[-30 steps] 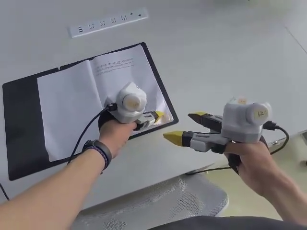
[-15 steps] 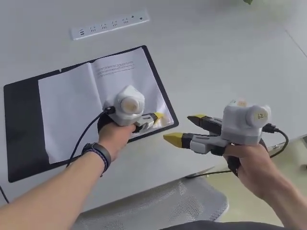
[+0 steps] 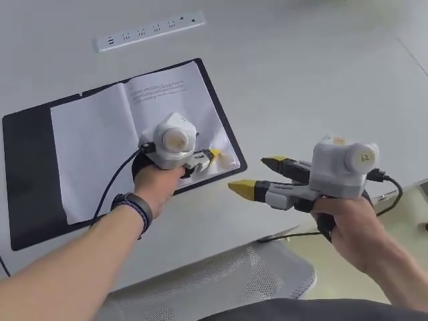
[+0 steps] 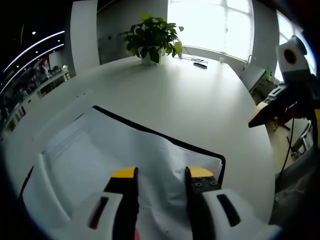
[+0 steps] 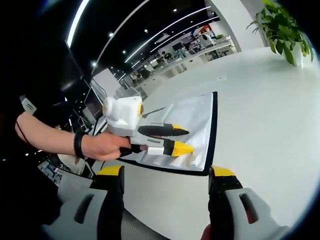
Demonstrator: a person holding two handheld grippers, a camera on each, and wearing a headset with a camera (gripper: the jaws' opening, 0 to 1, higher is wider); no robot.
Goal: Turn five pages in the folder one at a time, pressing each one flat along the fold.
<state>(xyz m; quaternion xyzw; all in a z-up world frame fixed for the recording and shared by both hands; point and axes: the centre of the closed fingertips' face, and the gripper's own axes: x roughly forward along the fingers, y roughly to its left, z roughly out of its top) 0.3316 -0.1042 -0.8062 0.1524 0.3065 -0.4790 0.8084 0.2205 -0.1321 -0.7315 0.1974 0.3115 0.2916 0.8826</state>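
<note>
Nothing here can be read

The right-hand page (image 3: 175,107) of the open folder (image 3: 27,167) carries a few printed lines (image 3: 159,92) near its top edge, far too small and blurred to make out from the head view. No marking can be read on the white power strip (image 3: 148,30) on the table (image 3: 321,80).

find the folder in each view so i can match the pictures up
Head view: the folder lies open at upper left, its black cover bare on the left side.
Left gripper view: the folder spreads across the lower middle, beneath the jaws.
Right gripper view: the folder sits near the centre, its black border towards the camera.
Shared landmark: the left gripper, tips over the folder's near right corner.
</note>
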